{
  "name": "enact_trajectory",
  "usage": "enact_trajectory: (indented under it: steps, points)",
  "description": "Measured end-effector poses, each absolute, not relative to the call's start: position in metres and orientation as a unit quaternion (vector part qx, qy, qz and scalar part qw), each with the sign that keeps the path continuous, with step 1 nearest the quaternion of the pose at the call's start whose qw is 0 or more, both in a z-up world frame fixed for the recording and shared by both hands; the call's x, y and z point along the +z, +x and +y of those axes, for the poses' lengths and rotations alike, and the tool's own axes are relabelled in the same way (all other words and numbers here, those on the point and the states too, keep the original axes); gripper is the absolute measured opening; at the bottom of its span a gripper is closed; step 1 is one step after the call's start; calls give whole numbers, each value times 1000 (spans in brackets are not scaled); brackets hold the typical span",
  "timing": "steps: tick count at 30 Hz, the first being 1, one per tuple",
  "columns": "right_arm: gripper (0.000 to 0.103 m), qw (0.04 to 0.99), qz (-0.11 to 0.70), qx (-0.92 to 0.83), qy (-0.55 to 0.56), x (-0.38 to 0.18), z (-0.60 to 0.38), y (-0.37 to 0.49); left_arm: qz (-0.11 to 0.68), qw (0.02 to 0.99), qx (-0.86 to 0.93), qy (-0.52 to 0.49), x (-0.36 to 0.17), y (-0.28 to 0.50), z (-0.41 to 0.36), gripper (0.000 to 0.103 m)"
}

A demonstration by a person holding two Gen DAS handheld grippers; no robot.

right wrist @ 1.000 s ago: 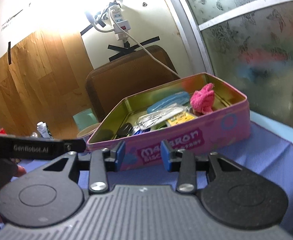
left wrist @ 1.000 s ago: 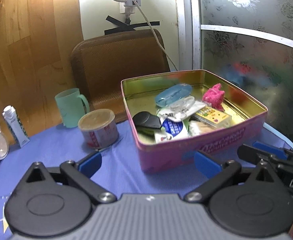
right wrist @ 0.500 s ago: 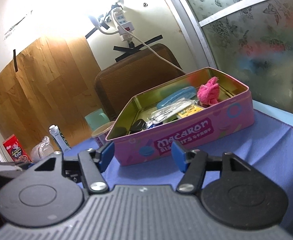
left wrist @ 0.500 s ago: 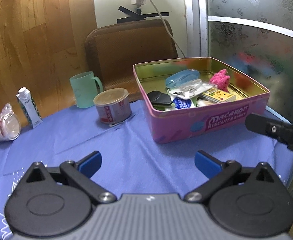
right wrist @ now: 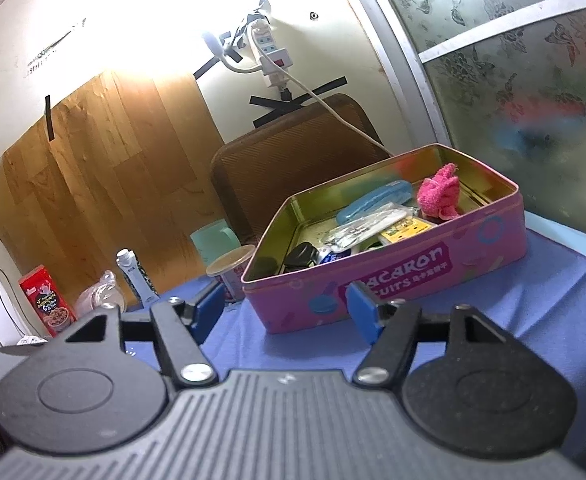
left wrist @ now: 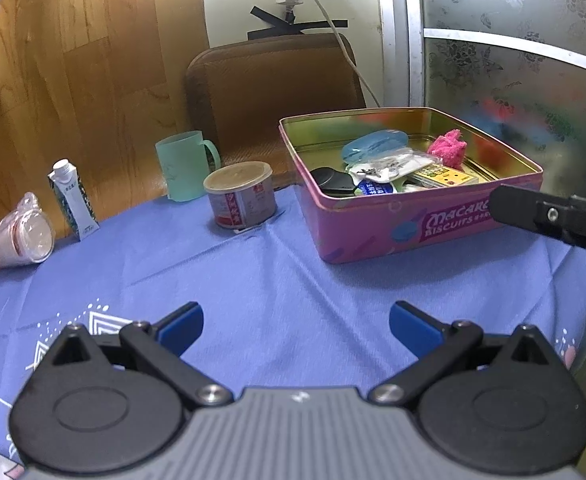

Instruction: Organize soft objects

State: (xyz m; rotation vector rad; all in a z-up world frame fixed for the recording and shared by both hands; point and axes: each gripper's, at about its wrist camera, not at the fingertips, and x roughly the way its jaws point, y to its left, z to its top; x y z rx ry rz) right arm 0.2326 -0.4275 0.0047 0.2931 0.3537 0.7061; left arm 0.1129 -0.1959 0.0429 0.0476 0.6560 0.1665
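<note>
Blue tablecloth (left wrist: 277, 280) covers the table, creased, white print at the near edge. Brown chair back (left wrist: 273, 92) stands behind it.

Pink "Macaron Biscuits" tin (left wrist: 373, 232), lid off, sits on the cloth's right part. Inside: pink fuzzy cloth (left wrist: 449, 152) towards the far right corner, blue case (left wrist: 373, 146), clear packets, black item.

Left of the tin: lidded can (left wrist: 239, 196), green mug (left wrist: 183, 166), small carton (left wrist: 71, 200), tipped clear cup (left wrist: 21, 232).

Left gripper (left wrist: 295, 322): jaws wide apart, nothing between, above bare cloth.

Right gripper (right wrist: 281, 310): jaws have just been opening, now wide, nothing gripped, facing the tin's front.
</note>
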Motion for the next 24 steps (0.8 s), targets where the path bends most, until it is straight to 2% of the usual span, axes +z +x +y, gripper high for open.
enact_trajectory:
  steps: [24]
  points:
    - [73,910,159,355,142,13,-422,225,298,946,126,25,55,96,-186,103]
